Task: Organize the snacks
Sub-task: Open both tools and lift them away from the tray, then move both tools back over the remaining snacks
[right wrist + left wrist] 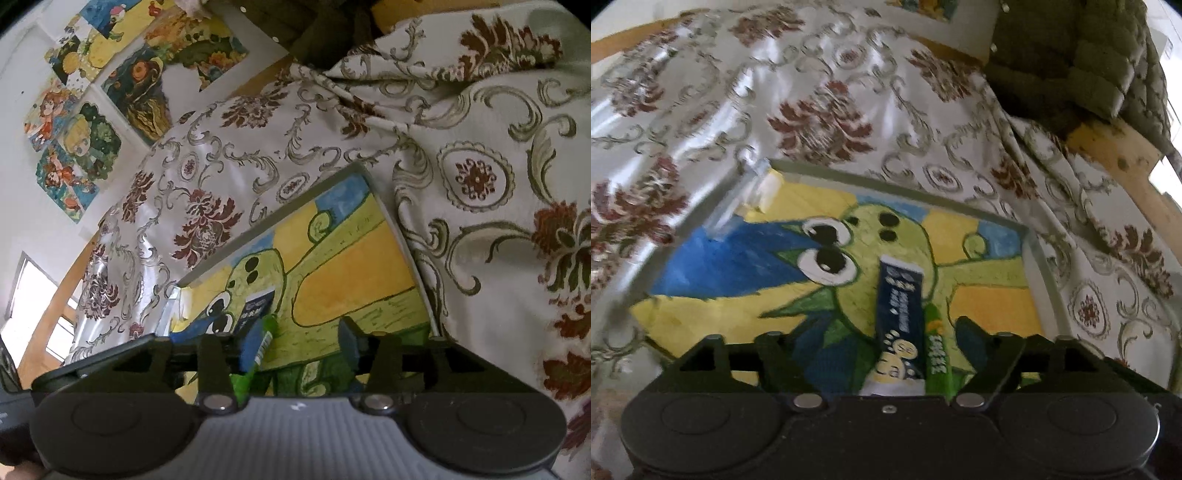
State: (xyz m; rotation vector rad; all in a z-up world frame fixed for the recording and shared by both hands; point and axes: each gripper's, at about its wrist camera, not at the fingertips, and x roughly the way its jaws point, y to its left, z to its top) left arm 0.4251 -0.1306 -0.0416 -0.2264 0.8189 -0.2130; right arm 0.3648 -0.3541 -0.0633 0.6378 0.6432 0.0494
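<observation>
A dark blue snack packet (899,302) lies lengthwise on a flat tray (886,171) painted with a green cartoon creature. A green packet (936,347) lies against its right side. My left gripper (868,328) is open and straddles both packets with a gap on each side. In the right wrist view the blue packet (255,314) and the green packet (264,332) lie just inside the left finger of my right gripper (279,332). That gripper is open, with its right finger well apart from them. The near ends of both packets are hidden behind the gripper bodies.
A shiny floral tablecloth (820,92) covers the table around the tray's grey rim (391,221). A crumpled clear wrapper (753,192) sits at the tray's far left corner. A green quilted cloth (1071,66) hangs over a wooden rail (1108,147). Paintings (110,92) hang on the wall.
</observation>
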